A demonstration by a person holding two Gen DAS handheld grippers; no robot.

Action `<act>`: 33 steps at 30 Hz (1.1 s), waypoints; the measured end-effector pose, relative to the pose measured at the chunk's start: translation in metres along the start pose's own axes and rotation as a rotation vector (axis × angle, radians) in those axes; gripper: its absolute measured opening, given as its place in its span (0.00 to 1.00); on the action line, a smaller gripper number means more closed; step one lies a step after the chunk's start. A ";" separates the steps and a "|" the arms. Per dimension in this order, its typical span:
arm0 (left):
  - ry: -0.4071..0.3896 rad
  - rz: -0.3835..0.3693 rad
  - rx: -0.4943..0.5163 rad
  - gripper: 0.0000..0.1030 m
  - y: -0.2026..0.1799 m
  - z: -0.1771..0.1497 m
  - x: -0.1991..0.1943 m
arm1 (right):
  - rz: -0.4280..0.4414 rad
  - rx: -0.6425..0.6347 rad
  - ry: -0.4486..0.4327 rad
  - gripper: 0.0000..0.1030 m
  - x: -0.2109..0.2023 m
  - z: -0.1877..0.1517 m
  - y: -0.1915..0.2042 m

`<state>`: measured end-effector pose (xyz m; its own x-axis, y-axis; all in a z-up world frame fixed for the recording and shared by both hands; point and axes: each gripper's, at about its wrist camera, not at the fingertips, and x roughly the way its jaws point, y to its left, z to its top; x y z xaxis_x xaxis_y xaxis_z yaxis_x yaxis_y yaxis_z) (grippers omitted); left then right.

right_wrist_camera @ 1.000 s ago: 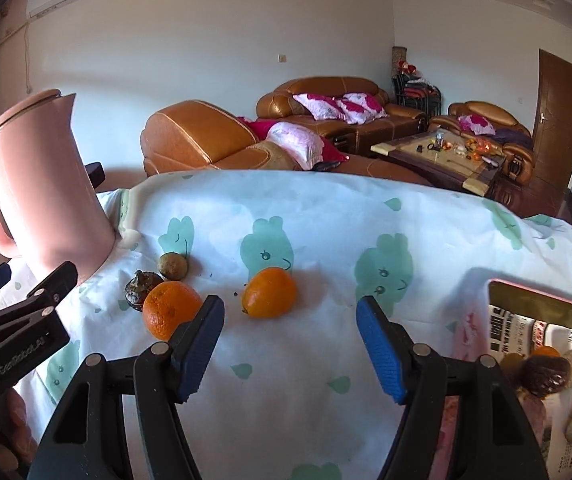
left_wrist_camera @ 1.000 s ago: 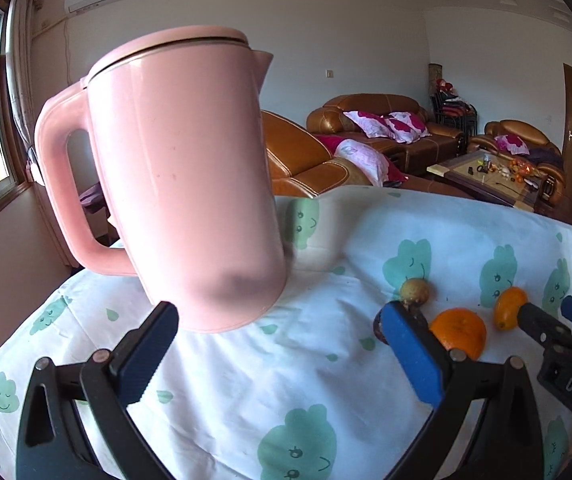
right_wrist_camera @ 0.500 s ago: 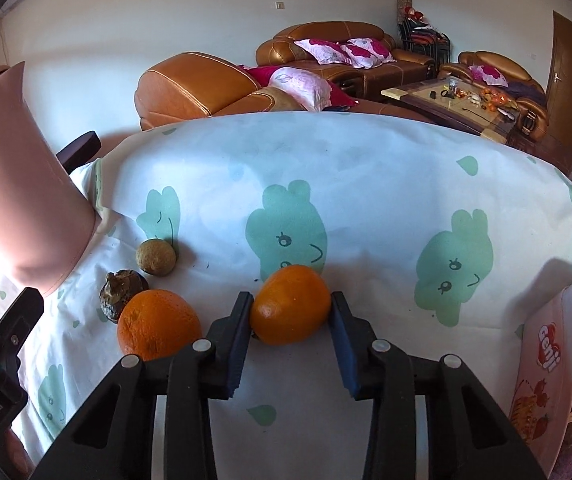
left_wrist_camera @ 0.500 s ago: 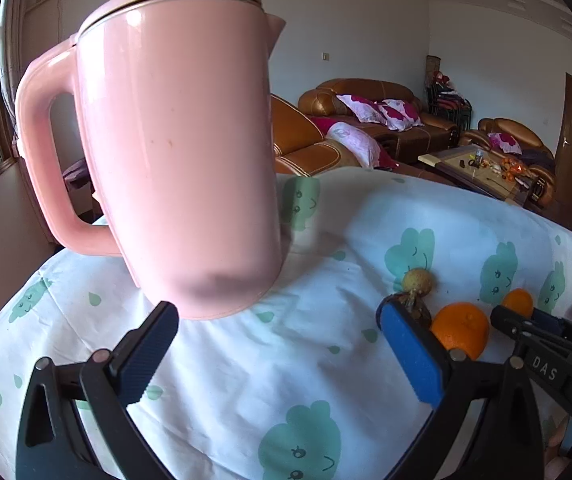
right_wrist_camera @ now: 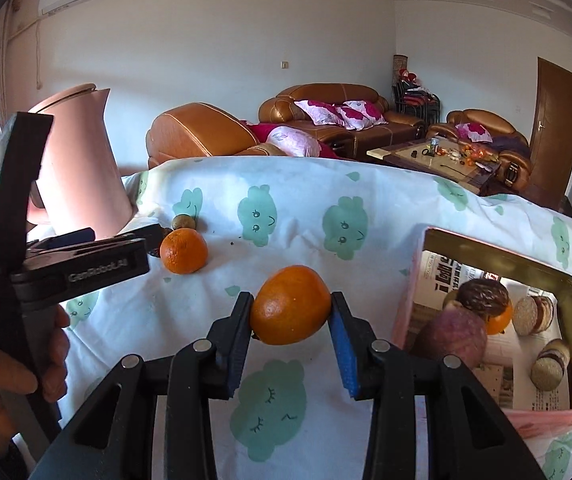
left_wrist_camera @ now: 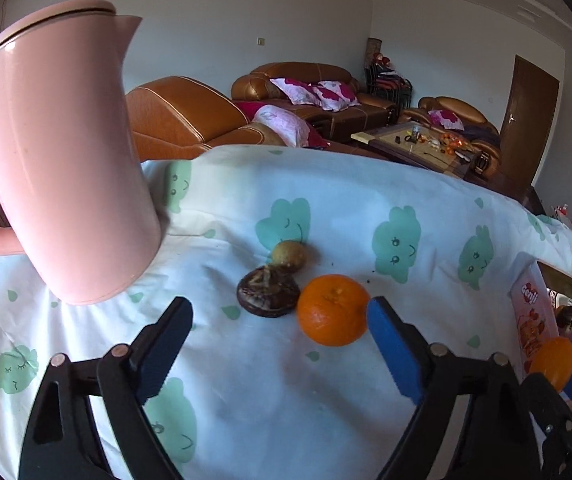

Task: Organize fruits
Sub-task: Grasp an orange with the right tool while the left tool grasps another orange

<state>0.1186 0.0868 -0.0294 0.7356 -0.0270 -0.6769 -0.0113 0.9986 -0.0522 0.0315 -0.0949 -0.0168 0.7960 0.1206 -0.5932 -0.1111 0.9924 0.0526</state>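
My right gripper [right_wrist_camera: 290, 310] is shut on an orange [right_wrist_camera: 289, 309] and holds it just above the cloth, left of an open pink tin box [right_wrist_camera: 418, 264]. A second orange [left_wrist_camera: 333, 310] lies on the cloth with a dark brown fruit [left_wrist_camera: 268, 290] and a small greenish-brown fruit [left_wrist_camera: 289, 255] behind it. My left gripper [left_wrist_camera: 280, 340] points at this group. Its jaws are closing, with the second orange just inside the right fingertip and no pad touching it. In the left wrist view the held orange [left_wrist_camera: 554, 366] shows at the far right.
A tall pink kettle [left_wrist_camera: 58, 160] stands at the left on the white cloth with green figures [left_wrist_camera: 278, 392]. The tin holds several fruits and round pieces, among them a dark fruit [right_wrist_camera: 482, 292]. A hand [right_wrist_camera: 6, 364] grips the left tool.
The right gripper shut on the orange and carried it up and to the right, toward the tin. The left gripper swung from the kettle to the fruit group, and its jaws narrowed.
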 end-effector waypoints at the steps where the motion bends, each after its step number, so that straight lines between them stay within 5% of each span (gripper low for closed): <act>1: 0.017 0.001 0.004 0.85 -0.006 0.002 0.005 | 0.005 0.012 0.003 0.39 0.001 -0.001 -0.003; 6: 0.108 0.057 0.062 0.74 -0.033 0.008 0.034 | 0.025 0.051 0.019 0.39 0.002 -0.003 -0.010; 13: 0.126 0.114 0.124 0.74 -0.048 0.011 0.038 | 0.035 0.048 0.039 0.39 0.010 -0.005 -0.006; 19: 0.107 0.050 0.104 0.48 -0.043 0.014 0.033 | 0.036 0.043 0.041 0.39 0.012 -0.005 -0.005; 28: -0.129 0.085 0.110 0.48 -0.041 0.009 -0.016 | 0.019 0.035 0.004 0.39 0.003 -0.010 -0.003; 33: -0.193 0.102 0.084 0.48 -0.036 0.000 -0.036 | -0.018 0.031 -0.074 0.39 -0.008 -0.009 -0.002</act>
<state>0.0924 0.0514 -0.0033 0.8493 0.0754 -0.5225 -0.0415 0.9962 0.0762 0.0205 -0.0982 -0.0193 0.8395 0.1031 -0.5335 -0.0789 0.9946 0.0680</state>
